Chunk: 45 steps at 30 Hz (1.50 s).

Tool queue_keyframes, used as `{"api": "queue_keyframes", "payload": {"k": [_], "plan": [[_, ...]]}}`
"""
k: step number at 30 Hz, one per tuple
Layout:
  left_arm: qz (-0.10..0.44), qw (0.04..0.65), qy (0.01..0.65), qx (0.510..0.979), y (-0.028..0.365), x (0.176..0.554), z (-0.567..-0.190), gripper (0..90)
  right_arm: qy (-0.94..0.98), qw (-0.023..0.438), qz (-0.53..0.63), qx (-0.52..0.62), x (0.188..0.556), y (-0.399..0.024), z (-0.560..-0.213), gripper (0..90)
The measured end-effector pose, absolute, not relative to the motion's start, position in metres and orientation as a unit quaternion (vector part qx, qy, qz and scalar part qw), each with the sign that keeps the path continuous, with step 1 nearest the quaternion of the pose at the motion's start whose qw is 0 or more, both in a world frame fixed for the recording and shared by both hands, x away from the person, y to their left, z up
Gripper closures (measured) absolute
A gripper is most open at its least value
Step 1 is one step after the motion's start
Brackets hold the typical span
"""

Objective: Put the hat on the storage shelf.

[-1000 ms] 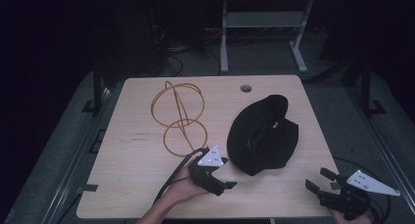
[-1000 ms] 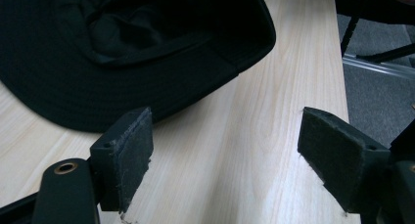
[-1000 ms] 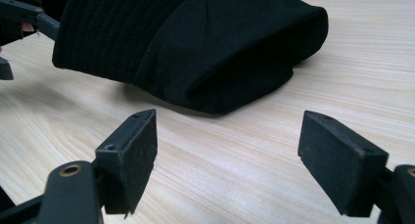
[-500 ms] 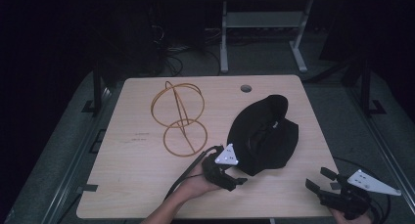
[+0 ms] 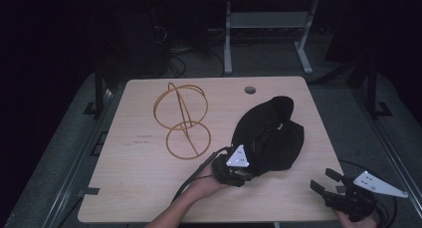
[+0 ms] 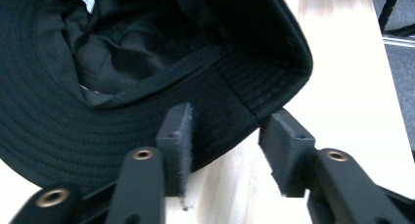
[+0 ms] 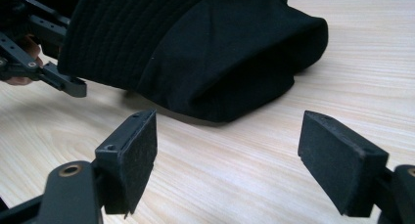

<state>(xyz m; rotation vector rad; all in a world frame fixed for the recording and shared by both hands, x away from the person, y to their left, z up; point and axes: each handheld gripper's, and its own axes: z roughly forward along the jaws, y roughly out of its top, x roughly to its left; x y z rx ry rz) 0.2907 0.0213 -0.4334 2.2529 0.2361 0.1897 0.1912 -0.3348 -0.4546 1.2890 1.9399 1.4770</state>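
The left gripper [image 6: 222,150] has reached the black hat's [image 5: 271,133] brim, jaws apart; right gripper [image 7: 244,155] jaws wide.

The high view was dim, the room beyond the table [image 5: 149,188] sunk in near blackness. Only the tabletop caught light from above. In the left gripper view, glare washed out the wood beside the black hat [image 6: 122,53], and the top edge blurred. The right gripper view was evenly lit, a soft shadow lying under the hat.
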Motion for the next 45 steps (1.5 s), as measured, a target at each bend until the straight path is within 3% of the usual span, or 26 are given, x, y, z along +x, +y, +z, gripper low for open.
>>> {"api": "queue_keyframes", "payload": {"k": [4,14,45], "plan": [[0.084,0.433,0.09,0.893,0.023,0.29,-0.429,69.9,0.687,0.181,0.53,0.464,0.198,-0.331,-0.453,21.9],[0.088,0.439,0.076,0.891,0.025,0.287,-0.427,83.0,0.684,0.166,0.537,0.465,0.215,-0.326,-0.446,22.0],[0.073,0.441,0.047,0.893,0.031,0.277,-0.431,83.9,0.613,0.076,0.58,0.531,0.279,-0.319,-0.446,26.2]]}}
